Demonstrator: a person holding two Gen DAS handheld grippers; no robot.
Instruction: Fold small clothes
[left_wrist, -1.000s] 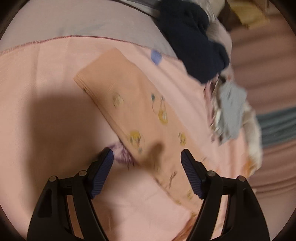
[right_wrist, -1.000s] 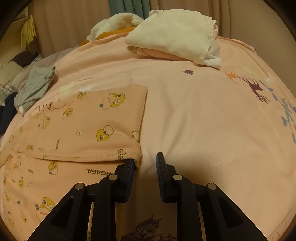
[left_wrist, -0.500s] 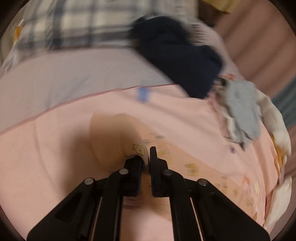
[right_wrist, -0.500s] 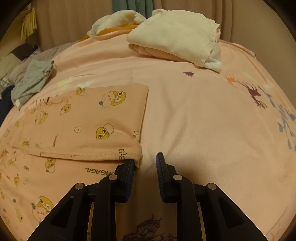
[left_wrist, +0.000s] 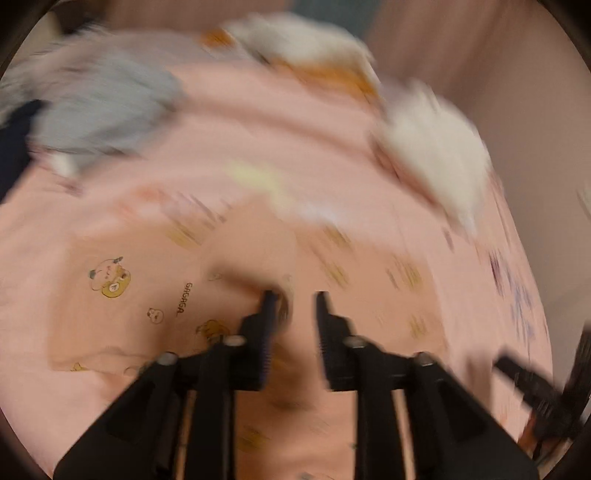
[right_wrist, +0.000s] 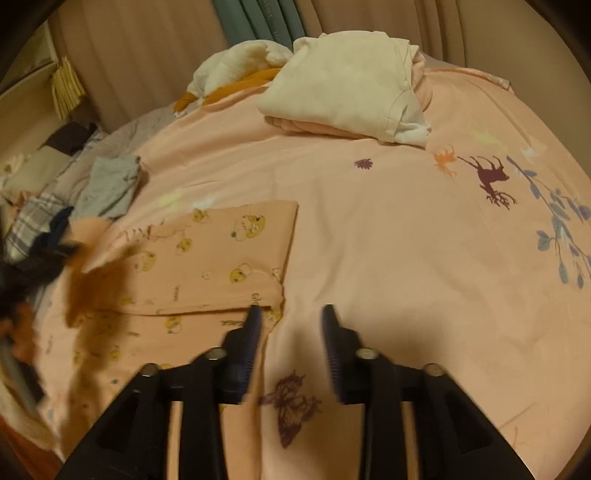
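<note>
Peach printed garment (right_wrist: 207, 266) is lying folded on the pink bedsheet (right_wrist: 388, 240), w/ its near hem just ahead of our grippers and its right edge running straight up the sheet. We're holding the right gripper (right_wrist: 290, 314) above that near right corner; its jaws have just been opening and are standing apart at a moderate gap, w/ only bare sheet between them, the left finger tip sitting at the hem's corner. We're swinging the left gripper (left_wrist: 293, 299) over the same garment (left_wrist: 140, 295); that view is heavily blurred, its jaws have just been opening to a narrow gap, and we can't tell if cloth is brushing the left pad. In the right view the left gripper is showing only as a dark smear at the left edge. Cream folded clothes (right_wrist: 347, 88) are sitting at the far side, well apart; a grey piece (right_wrist: 110, 184) is lying to the far left.
</note>
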